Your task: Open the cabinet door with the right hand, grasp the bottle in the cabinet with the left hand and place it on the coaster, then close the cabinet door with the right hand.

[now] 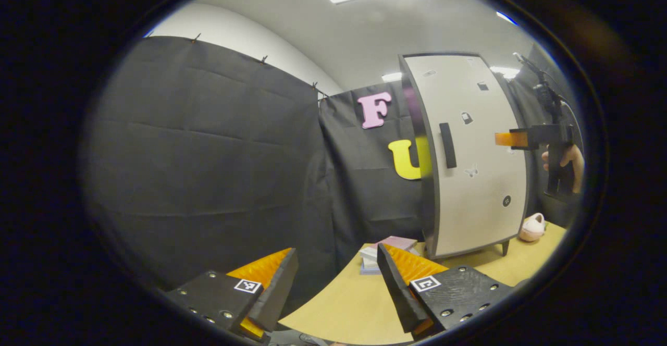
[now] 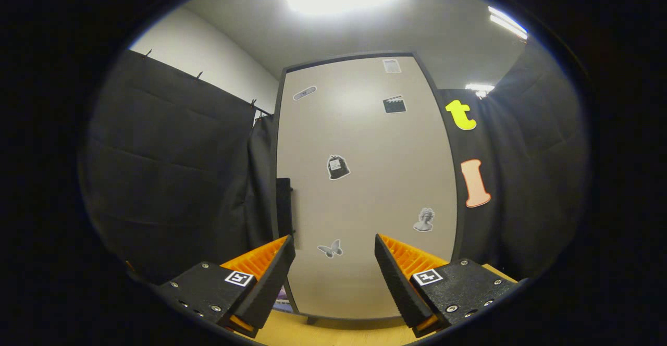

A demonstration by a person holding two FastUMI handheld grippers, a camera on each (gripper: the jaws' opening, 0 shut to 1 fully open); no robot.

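Note:
A tall pale cabinet (image 1: 477,169) with a dark frame stands on the wooden table, its door shut and hiding whatever is inside. In the left gripper view its dark vertical handle (image 1: 447,145) sits near the door's left edge. My left gripper (image 1: 336,278) is open and empty, low over the table and well short of the cabinet. A hand holds my right gripper (image 1: 505,138) in front of the door's right side. In the right gripper view that gripper (image 2: 333,268) is open and empty, facing the door (image 2: 365,189) from close up, with the handle (image 2: 284,205) to its left.
A small stack of books (image 1: 390,248) lies on the table (image 1: 344,304) just left of the cabinet's foot. A pink and white soft object (image 1: 532,227) rests to the cabinet's right. Black cloth walls close in behind and to the left.

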